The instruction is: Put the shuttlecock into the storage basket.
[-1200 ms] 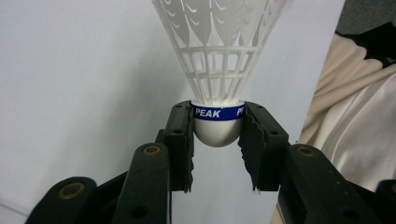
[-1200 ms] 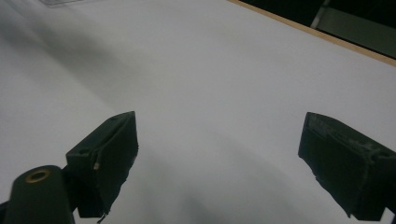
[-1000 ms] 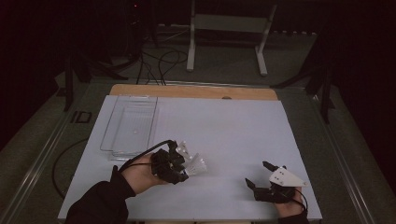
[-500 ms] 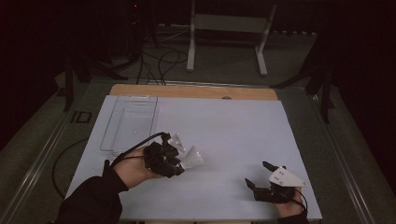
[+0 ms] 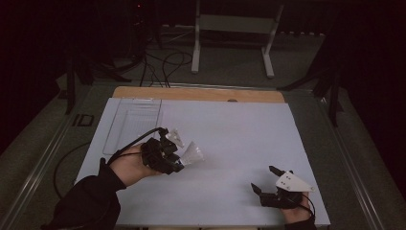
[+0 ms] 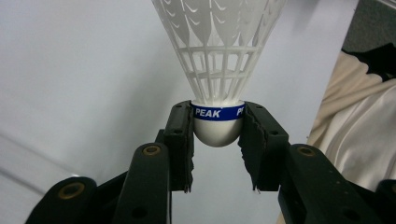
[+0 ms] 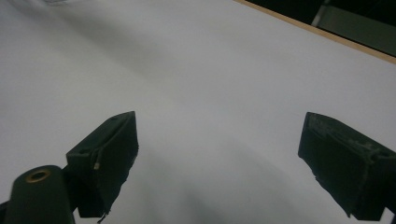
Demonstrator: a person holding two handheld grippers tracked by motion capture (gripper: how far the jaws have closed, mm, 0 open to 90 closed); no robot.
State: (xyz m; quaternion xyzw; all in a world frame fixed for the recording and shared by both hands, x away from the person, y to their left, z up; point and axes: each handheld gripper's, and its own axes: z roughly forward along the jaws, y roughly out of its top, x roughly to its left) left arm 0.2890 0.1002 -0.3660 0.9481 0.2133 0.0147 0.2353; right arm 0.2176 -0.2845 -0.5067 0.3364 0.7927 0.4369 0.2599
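A white plastic shuttlecock [image 6: 218, 51] with a blue band reading PEAK has its rounded cork held between the pads of my left gripper [image 6: 217, 140], which is shut on it. In the high view this gripper [image 5: 177, 162] hovers over the left middle of the white table, and the shuttlecock [image 5: 194, 153] points its skirt to the right. My right gripper [image 5: 265, 178] rests near the table's front right, jaws wide apart. In the right gripper view that gripper [image 7: 219, 158] has only bare table between its jaws.
A clear plastic tray [image 5: 133, 120] lies at the table's far left. A wooden strip [image 5: 201, 93] runs along the far edge. A metal stand [image 5: 232, 28] and cables are on the floor beyond. A cream cloth [image 6: 364, 130] shows past the table's edge.
My left hand has lifted and drifted to the left and away from the front edge, carrying the shuttlecock. The right gripper has stayed where it was.
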